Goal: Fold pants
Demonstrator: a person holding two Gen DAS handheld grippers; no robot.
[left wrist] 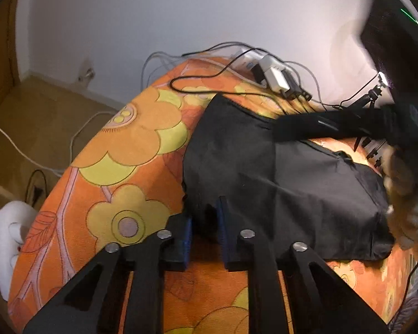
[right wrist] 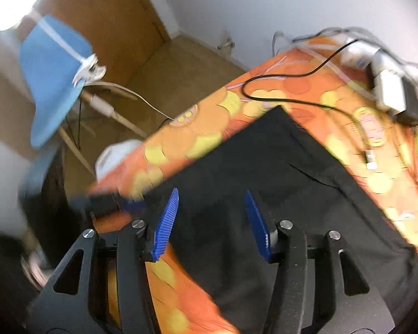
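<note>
Left wrist view: left claw [left wrist: 205, 224] pinching near edge of black pants [left wrist: 278, 181] on floral-covered desk [left wrist: 119, 167]. Right claw [right wrist: 211, 217] spread, nothing between pads, above pants.

Pants [left wrist: 264, 167] lying on tablecloth [left wrist: 142, 144], centre-right of left wrist frame. Cables [left wrist: 197, 83] and chargers [left wrist: 276, 76] sitting behind pants, upper centre. Left gripper [left wrist: 204, 222] sitting at pants' near edge, bottom centre. Lamp [right wrist: 53, 83] standing off table, upper left of right wrist frame.
</note>
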